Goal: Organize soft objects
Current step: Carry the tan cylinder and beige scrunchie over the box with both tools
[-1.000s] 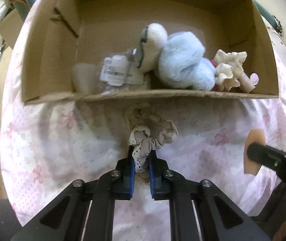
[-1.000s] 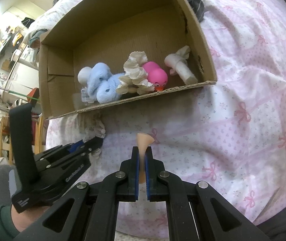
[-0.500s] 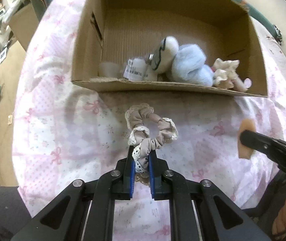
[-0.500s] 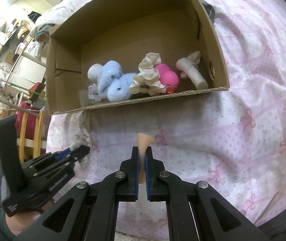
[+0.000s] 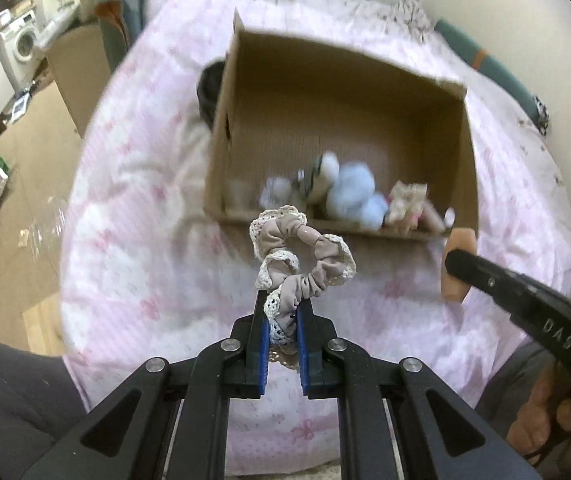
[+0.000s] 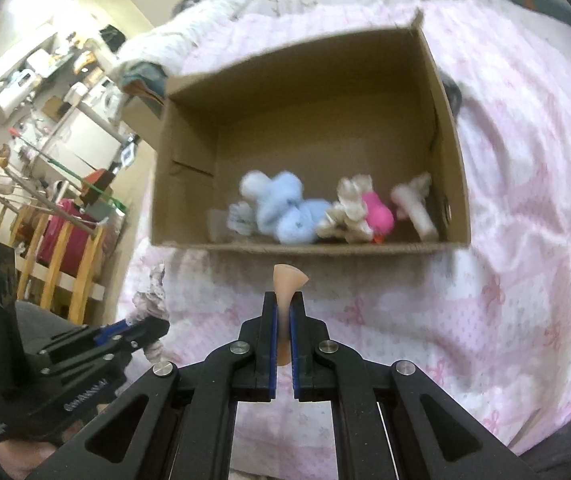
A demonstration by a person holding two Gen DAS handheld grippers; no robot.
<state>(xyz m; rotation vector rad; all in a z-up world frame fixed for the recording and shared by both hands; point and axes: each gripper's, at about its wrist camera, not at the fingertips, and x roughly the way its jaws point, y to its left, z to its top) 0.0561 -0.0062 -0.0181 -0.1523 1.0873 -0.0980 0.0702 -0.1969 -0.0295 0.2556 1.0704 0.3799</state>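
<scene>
My left gripper [image 5: 281, 310] is shut on a beige lace-trimmed scrunchie [image 5: 305, 254] and holds it up in front of the cardboard box [image 5: 405, 92]. My right gripper [image 6: 283, 304] is shut on a peach makeup sponge [image 6: 287, 284], held above the bed short of the box's near wall [image 6: 325, 249]. The box holds a light blue plush [image 6: 285, 212], a white plush [image 5: 327, 170], a cream scrunchie [image 6: 349, 208], a pink duck [image 6: 379, 214] and a pale mushroom-shaped toy [image 6: 415, 208]. The right gripper [image 5: 497, 284] with its sponge [image 5: 459, 270] shows at the right of the left wrist view.
The box sits on a bed with a pink bow-print cover [image 6: 525, 220]. A dark object [image 5: 207, 92] lies behind the box's left wall. The left gripper [image 6: 97, 352] is at lower left in the right wrist view. Shelves, a wooden rack [image 6: 57, 256] and a washing machine [image 5: 21, 46] stand beyond the bed's left edge.
Both grippers have pulled back and risen from the box, which looks smaller and farther. The scrunchie has come up off the bed cover. Both still hold their objects.
</scene>
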